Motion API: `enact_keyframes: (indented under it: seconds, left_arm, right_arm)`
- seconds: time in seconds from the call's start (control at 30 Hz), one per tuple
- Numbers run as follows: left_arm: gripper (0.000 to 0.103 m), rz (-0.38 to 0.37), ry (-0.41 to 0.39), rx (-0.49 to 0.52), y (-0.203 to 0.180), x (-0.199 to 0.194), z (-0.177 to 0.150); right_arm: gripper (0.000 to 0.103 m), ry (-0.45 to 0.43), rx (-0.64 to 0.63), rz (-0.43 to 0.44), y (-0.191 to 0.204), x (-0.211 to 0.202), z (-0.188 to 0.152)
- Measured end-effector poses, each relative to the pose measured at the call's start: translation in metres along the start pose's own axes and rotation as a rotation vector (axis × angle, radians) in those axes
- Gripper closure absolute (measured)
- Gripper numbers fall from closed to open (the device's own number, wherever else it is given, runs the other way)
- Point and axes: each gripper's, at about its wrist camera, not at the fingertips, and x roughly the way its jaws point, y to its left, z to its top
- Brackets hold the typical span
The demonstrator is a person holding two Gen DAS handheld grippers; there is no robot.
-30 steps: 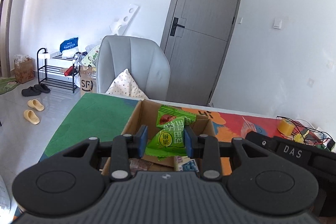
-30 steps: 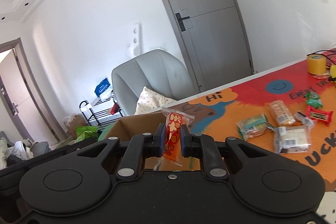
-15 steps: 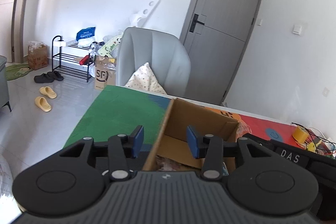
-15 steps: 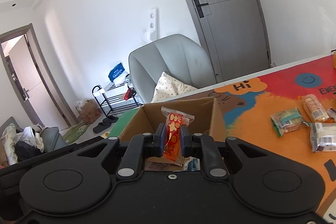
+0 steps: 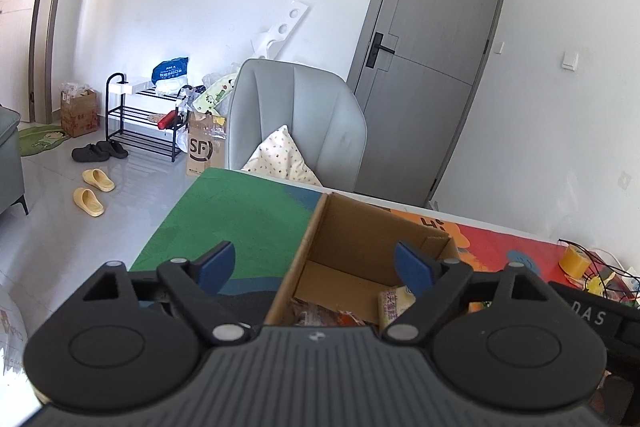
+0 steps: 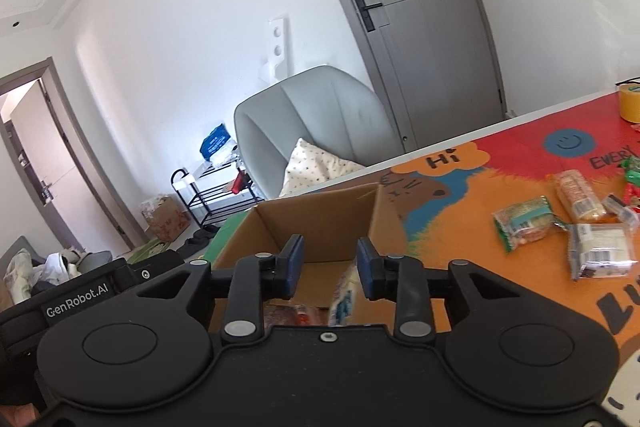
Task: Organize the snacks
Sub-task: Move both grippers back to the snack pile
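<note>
An open cardboard box (image 5: 360, 247) stands on the colourful table mat and also shows in the right wrist view (image 6: 320, 223). Snack packets lie in its bottom (image 5: 394, 307), partly hidden by my grippers. My left gripper (image 5: 316, 267) is wide open and empty over the box's left wall. My right gripper (image 6: 329, 269) is open and empty above the box. Loose snacks lie on the mat to the right: a green packet (image 6: 524, 223), a biscuit pack (image 6: 578, 195) and a clear wrapped pack (image 6: 600, 251).
A yellow tape roll (image 5: 574, 259) and cables sit at the table's far right. A grey chair with a cushion (image 5: 296, 123) stands behind the table. The other gripper's black body (image 6: 100, 291) is to the left of the box.
My left gripper let go of the green packet, shifted left and opened wide. My right gripper released the red-and-yellow packet into the box and opened.
</note>
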Motion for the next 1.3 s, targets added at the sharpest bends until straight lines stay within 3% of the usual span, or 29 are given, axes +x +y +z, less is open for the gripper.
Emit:
enact_keyframes:
  seconds: [0.2, 0.6, 0.83, 1.3]
  left_arm:
    - [0.008, -0.006, 0.003, 0.038, -0.018, -0.003, -0.011]
    - [0.007, -0.079, 0.036, 0.116, -0.067, -0.009, -0.031]
    - [0.006, -0.131, 0.052, 0.146, -0.102, -0.01, -0.044]
    - [0.006, -0.166, 0.06, 0.205, -0.152, -0.002, -0.062]
  right_arm:
    - [0.054, -0.01, 0.026, -0.061, -0.021, -0.016, -0.005]
    - [0.024, -0.056, 0.098, -0.156, -0.069, -0.052, -0.016]
    - [0.023, -0.071, 0.137, -0.211, -0.105, -0.077, -0.019]
    - [0.023, -0.1, 0.217, -0.283, -0.163, -0.1, -0.027]
